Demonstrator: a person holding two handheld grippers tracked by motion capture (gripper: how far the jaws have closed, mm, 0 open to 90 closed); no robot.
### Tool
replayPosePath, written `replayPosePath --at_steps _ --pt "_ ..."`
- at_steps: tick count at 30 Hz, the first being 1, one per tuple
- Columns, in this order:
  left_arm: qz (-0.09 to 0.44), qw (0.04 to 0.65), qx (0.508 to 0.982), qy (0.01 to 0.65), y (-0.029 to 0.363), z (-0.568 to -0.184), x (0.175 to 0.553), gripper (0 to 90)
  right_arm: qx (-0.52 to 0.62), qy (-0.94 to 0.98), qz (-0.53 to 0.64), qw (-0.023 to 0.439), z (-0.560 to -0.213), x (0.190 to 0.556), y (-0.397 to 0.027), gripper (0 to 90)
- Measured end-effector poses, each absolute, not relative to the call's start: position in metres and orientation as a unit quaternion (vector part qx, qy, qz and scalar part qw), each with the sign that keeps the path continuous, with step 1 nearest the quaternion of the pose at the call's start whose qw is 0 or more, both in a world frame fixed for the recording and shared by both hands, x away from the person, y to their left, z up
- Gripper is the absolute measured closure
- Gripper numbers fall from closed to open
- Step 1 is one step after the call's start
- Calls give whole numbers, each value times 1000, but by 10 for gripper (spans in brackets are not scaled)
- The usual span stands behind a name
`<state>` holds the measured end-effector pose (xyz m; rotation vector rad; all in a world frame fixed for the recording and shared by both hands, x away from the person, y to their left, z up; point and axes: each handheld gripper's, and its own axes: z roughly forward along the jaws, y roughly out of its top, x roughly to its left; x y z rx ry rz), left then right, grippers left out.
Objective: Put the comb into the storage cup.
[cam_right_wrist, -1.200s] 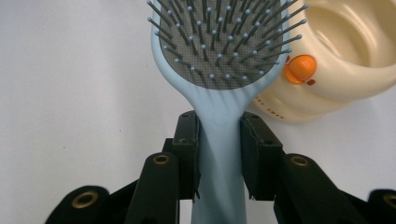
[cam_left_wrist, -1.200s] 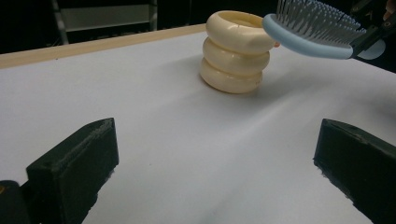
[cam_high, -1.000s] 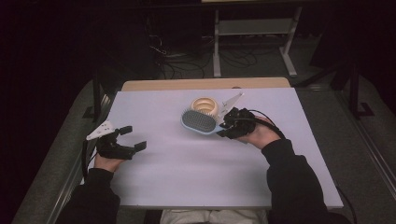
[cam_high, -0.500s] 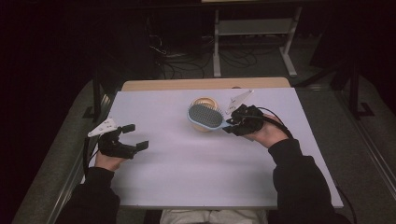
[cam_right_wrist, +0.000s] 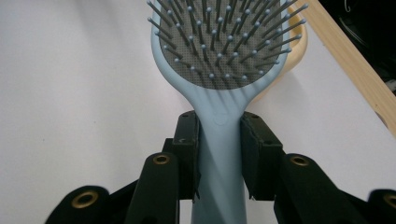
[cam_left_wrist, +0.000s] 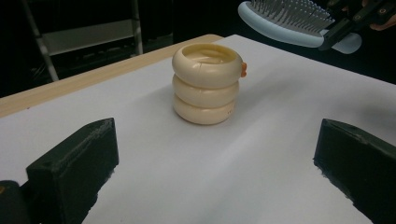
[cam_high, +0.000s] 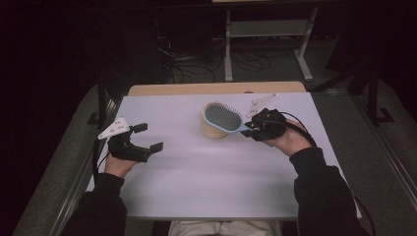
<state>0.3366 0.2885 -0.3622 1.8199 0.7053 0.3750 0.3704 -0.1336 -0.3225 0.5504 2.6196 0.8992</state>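
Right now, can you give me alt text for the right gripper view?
The right gripper is shut on the handle of a light blue hairbrush, bristles facing the camera, its head held above a cream ringed holder. Below lies a white table with a wooden edge at the right.

Dim lab or workshop, white-topped table (cam_high: 196,187), metal rack (cam_high: 265,29), floor cables (cam_high: 187,59)

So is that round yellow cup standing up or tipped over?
Standing up. The cup sits flat on the table with its open mouth facing up. The hairbrush is in the air near it, not touching.
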Motion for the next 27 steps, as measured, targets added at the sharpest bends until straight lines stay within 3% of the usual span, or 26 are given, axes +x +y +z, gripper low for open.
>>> replayPosePath --at_steps 10,27 --pt "138 578 740 317 282 -345 349 0 193 910 328 167 -318 368 -136 682" --pt "102 571 758 298 231 -322 374 0 204 893 361 175 -309 366 -141 682"
